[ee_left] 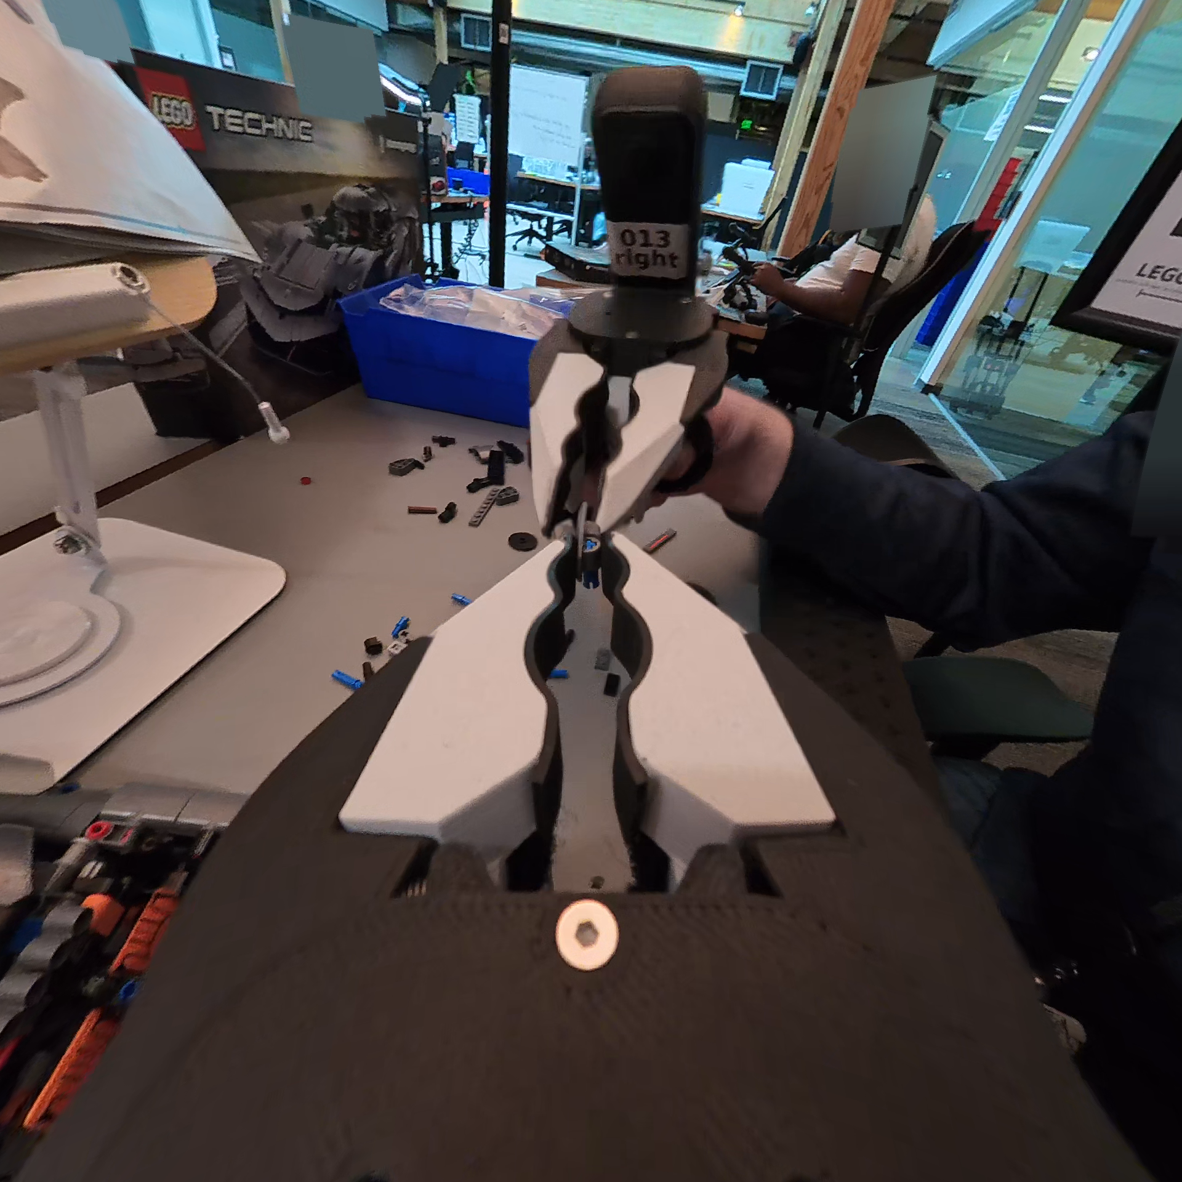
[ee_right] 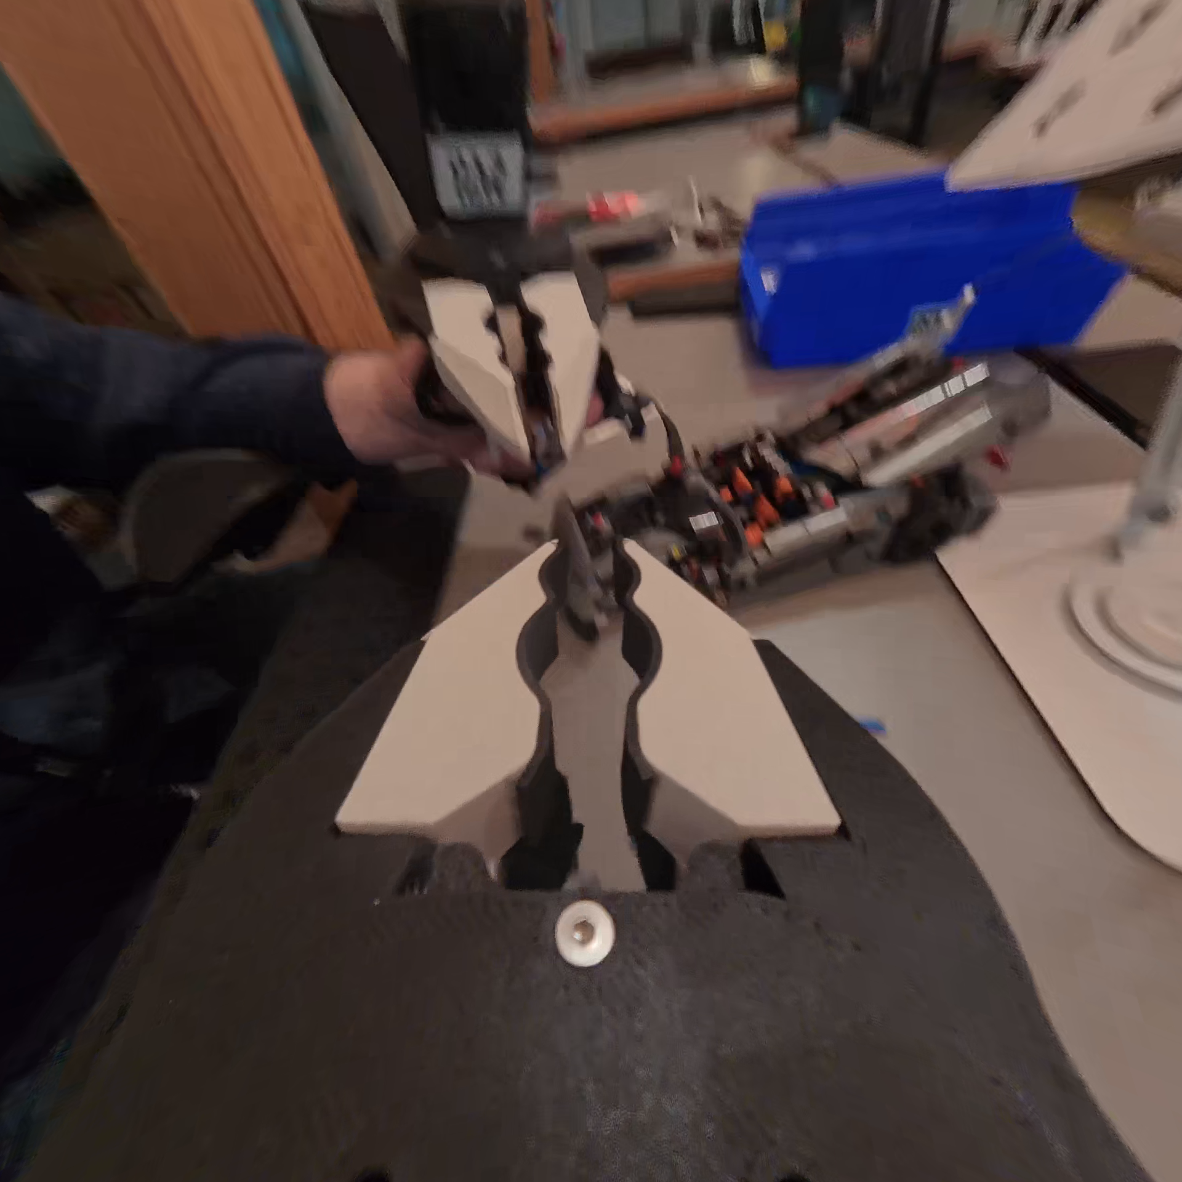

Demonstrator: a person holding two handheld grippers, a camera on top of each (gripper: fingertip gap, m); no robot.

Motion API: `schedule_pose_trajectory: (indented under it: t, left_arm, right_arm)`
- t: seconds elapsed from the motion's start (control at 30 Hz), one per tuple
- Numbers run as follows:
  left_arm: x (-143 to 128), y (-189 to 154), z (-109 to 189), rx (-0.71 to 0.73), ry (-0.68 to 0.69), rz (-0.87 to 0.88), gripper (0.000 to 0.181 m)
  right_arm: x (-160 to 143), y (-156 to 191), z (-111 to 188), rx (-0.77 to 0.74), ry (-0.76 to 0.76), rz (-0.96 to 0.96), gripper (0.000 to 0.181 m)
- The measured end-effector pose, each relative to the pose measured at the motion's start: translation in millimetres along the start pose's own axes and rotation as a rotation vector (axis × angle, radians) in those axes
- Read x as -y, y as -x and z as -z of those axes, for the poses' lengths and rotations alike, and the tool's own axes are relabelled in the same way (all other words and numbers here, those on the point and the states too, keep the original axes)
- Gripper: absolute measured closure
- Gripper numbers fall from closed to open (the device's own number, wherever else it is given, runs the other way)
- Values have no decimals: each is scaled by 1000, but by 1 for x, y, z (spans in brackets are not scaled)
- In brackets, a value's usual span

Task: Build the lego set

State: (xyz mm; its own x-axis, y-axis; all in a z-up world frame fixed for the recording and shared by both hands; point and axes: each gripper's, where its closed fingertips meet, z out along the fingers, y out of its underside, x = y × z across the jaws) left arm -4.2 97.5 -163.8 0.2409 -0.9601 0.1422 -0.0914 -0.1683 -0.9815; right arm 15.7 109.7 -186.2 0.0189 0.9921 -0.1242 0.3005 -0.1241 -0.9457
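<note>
Two small pieces held tip to tip above the surface [ee_left: 358,563]

A small blue pin [ee_left: 590,555] sits upright in the left gripper [ee_left: 588,543], nipped at the tips; a thin grey piece [ee_right: 579,585], blurred, is pinched in the right gripper [ee_right: 585,550]; loose dark and blue parts [ee_left: 460,473] lie scattered beyond; the part-built grey, black and orange model [ee_right: 831,473] rests on its side nearby.
</note>
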Motion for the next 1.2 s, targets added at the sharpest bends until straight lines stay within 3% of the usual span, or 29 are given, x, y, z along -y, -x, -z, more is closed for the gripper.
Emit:
schedule_pose_trajectory:
  t: [0.17, 0.3, 0.6, 0.87, 1.2]
  left_arm:
    - [-2, 6, 1, 21, 13, 18, 177]
    - [-9, 6, -2, 14, 41, 37, 177]
    - [-17, 5, -8, 13, 81, 32, 177]
    - [-19, 5, -9, 12, 89, 37, 177]
    - [-18, 5, -9, 7, 88, 39, 177]
  right_arm:
    - [-87, -13, 4, -177, 440, 14, 166]
    - [-120, -13, 8, -241, 568, 14, 170]
    - [-142, -18, 5, -283, 662, -56, 172]
    - [-142, -23, -3, -292, 626, -115, 172]
    - [-138, -27, -14, -307, 611, -99, 153]
